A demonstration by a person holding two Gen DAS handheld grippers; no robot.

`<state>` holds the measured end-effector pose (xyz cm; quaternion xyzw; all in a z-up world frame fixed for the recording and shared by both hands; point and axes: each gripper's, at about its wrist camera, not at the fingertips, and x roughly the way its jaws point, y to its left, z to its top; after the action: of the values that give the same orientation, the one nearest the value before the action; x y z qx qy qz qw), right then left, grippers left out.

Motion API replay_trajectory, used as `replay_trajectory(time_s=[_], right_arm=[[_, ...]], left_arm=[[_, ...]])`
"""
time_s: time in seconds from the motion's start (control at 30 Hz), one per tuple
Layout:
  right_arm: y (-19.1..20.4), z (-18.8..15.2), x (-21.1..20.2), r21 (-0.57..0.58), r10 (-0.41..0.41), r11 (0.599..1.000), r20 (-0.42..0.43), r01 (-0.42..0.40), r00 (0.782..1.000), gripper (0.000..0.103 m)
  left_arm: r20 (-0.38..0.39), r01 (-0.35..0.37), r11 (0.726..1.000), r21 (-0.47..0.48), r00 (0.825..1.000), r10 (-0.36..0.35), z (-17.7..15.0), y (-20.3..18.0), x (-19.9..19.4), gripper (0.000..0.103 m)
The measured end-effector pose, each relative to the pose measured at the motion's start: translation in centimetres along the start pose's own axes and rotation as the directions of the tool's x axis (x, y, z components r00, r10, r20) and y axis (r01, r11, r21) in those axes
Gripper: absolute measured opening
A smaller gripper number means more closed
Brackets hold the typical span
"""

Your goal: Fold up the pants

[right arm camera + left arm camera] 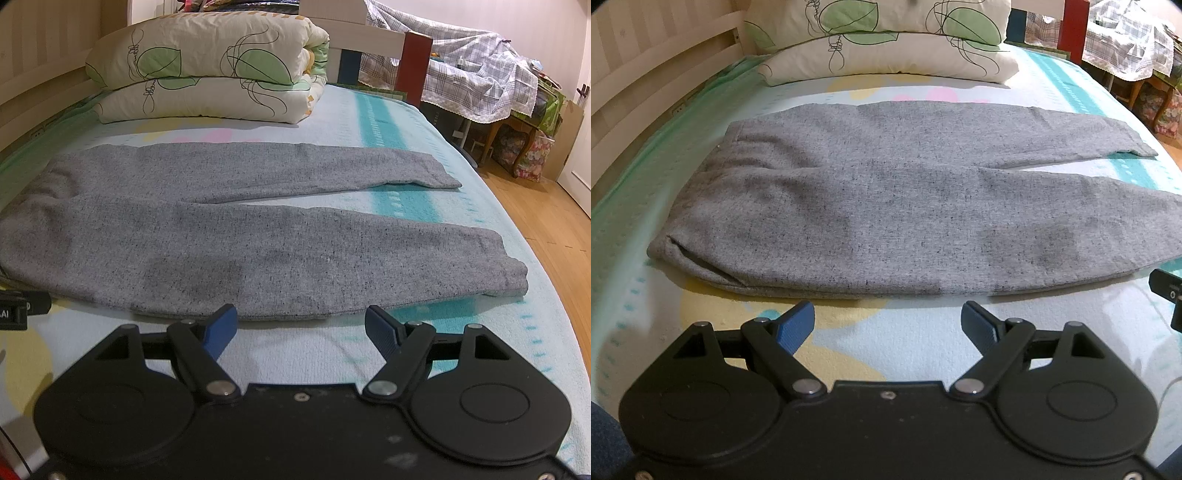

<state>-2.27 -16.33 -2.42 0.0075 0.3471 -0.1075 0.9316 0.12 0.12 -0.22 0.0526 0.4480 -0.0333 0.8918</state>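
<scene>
Apparently flat, grey pants (886, 199) face 2 spread hand-held grippers.

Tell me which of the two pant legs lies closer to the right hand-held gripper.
The near leg, whose edge runs just ahead of the open right hand-held gripper. The other leg lies beyond it, toward the folded quilt.

Both cameras sit low over the bed with the pastel patterned cover (905, 343), each looking forward past its own wide-open black tongs with blue pads, the left tongs (888, 325) and the right tongs (301, 328). The left wrist view faces the waist end of the speckled grey knit pants (886, 206) from near its front edge, while the right wrist view faces the leg ends. Both views share the pants and the folded cream quilt with green leaf print (207, 66) behind them.
</scene>
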Motion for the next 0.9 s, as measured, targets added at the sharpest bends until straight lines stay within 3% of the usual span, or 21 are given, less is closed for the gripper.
replay_trajectory(time_s=[0.9], right_arm=[[-0.13,0.21,0.07,0.001,0.005,1.0,-0.011,-0.005,1.0,0.08]], left_arm=[[-0.006,0.003,1.0,0.012,1.0,-0.003,-0.02,-0.09,0.06,0.086]])
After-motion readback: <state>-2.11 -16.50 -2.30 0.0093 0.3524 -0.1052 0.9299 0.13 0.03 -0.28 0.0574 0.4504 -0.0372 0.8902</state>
